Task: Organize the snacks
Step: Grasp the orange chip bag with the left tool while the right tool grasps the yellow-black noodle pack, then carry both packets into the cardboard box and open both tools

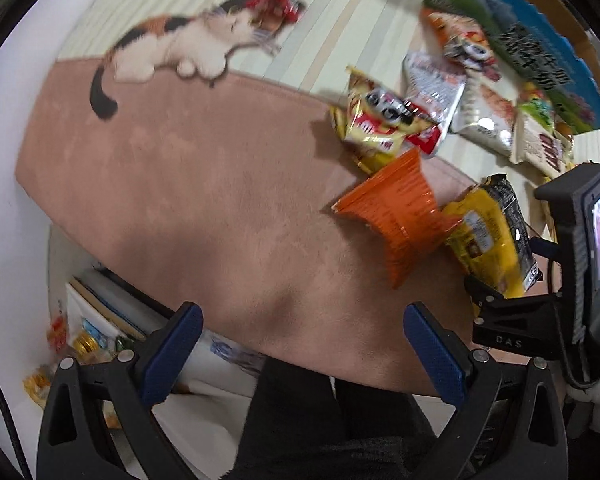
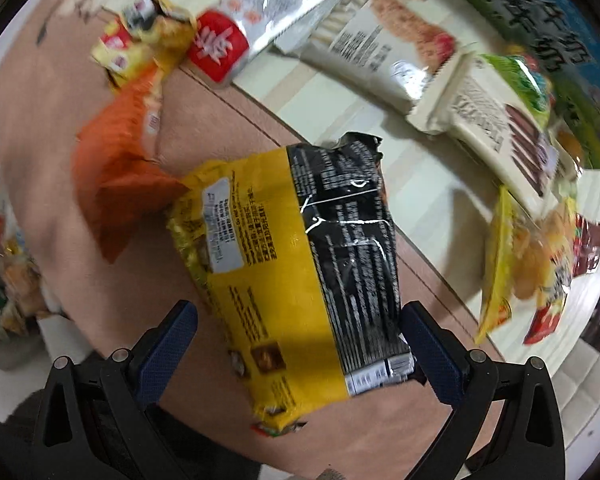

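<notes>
The yellow-and-black packet (image 2: pixel 296 272) lies flat on the pink mat (image 2: pixel 52 128), its far-left corner touching the orange bag (image 2: pixel 116 176). A slanted or shallow close could let the slick film slip or nudge that bag. The right gripper (image 2: pixel 298 344) straddles the packet's near end, jaws wide, gripping nothing. The left gripper (image 1: pixel 300 350), equally wide and empty, hovers over bare mat to the left.

1 orange pkt (image 2: pixel 116 184), 1 yellow-black pkt (image 2: pixel 296 264), 2 tools: left tool (image 1: pixel 300 356), right tool (image 2: pixel 300 354).
</notes>
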A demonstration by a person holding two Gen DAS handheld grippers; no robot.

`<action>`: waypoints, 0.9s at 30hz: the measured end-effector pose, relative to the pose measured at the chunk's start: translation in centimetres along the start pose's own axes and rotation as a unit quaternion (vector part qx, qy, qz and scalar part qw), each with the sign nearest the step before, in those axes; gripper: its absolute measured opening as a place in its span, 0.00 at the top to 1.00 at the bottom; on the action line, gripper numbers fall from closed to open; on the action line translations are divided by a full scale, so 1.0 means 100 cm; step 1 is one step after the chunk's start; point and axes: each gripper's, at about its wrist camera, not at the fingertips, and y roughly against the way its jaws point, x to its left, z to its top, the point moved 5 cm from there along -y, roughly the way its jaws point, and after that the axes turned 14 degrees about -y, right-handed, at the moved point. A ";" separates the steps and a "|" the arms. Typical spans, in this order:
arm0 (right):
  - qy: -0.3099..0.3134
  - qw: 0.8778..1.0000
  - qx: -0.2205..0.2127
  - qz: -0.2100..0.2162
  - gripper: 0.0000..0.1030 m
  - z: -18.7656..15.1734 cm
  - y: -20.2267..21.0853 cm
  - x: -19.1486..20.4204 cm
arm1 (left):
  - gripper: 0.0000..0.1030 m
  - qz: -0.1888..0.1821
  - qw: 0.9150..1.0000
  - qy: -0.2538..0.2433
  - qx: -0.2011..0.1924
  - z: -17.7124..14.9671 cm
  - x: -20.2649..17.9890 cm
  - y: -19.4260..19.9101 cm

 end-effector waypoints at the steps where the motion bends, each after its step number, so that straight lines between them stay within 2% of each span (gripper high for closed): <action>1: 0.007 1.000 0.010 -0.010 0.00 0.000 -0.007 0.003 | 0.00 -0.007 1.000 0.005 0.006 0.001 0.001 -0.004; 4: -0.010 1.000 0.018 -0.016 0.00 0.003 -0.019 0.002 | 0.00 -0.039 0.999 0.023 0.016 0.004 0.002 -0.014; 7: -0.089 0.996 0.028 0.005 0.04 0.005 -0.026 -0.017 | 0.00 -0.078 0.996 0.044 0.019 0.013 0.000 -0.021; 9: -0.167 0.985 0.045 0.024 0.04 0.001 -0.033 -0.037 | 0.00 -0.117 0.990 0.068 0.026 0.019 -0.002 -0.029; 10: -0.218 0.974 0.060 0.035 0.04 -0.004 -0.039 -0.051 | 0.00 -0.135 0.987 0.079 0.030 0.022 -0.003 -0.032; 13: -0.317 0.942 0.076 0.084 0.04 -0.015 -0.054 -0.078 | 0.00 -0.189 0.974 0.120 0.041 0.036 -0.006 -0.045; 16: -0.357 0.923 0.079 0.119 0.03 -0.023 -0.065 -0.089 | 0.00 -0.219 0.962 0.155 0.047 0.050 -0.007 -0.058; 18: -0.364 0.918 0.082 0.130 0.03 -0.026 -0.072 -0.090 | 0.00 -0.226 0.958 0.171 0.050 0.058 -0.009 -0.070; 19: -0.367 0.917 0.082 0.133 0.03 -0.028 -0.078 -0.088 | 0.01 -0.227 0.957 0.173 0.055 0.065 -0.010 -0.072; 21: -0.367 0.917 0.083 0.135 0.03 -0.032 -0.085 -0.086 | 0.08 -0.221 0.958 0.169 0.065 0.071 -0.011 -0.082; 23: -0.366 0.917 0.088 0.135 0.03 -0.035 -0.086 -0.089 | 0.32 -0.212 0.961 0.158 0.076 0.073 -0.015 -0.091; 24: -0.365 0.917 0.090 0.135 0.03 -0.036 -0.086 -0.089 | 0.37 -0.207 0.963 0.152 0.080 0.073 -0.017 -0.094; 25: -0.364 0.917 0.092 0.133 0.03 -0.030 -0.082 -0.101 | 0.39 -0.196 0.967 0.137 0.082 0.073 -0.019 -0.095; 27: -0.363 0.917 0.096 0.133 0.03 -0.029 -0.079 -0.091 | 0.43 -0.174 0.976 0.104 0.078 0.075 -0.025 -0.094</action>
